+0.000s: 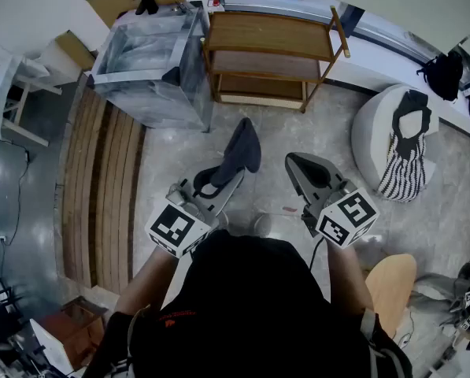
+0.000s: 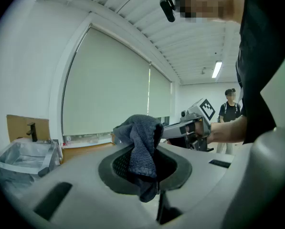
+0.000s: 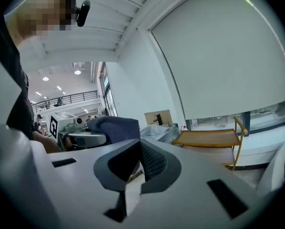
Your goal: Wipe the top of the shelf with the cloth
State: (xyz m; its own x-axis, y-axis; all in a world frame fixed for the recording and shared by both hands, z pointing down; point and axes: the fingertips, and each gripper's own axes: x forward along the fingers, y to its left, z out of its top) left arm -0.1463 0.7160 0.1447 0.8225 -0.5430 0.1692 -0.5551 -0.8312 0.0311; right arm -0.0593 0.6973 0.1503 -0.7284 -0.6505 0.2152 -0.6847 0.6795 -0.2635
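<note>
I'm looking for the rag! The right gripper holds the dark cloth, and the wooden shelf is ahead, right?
No, the left gripper holds the dark cloth; the left gripper view shows it pinched between the jaws. The wooden shelf is ahead.

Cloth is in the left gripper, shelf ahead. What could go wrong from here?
1. The cloth sits bunched in the left gripper, so it may slip out or wipe with only a small patch.
2. The shelf has a raised post and a plastic-wrapped box beside it; the gripper could knock them.
</note>
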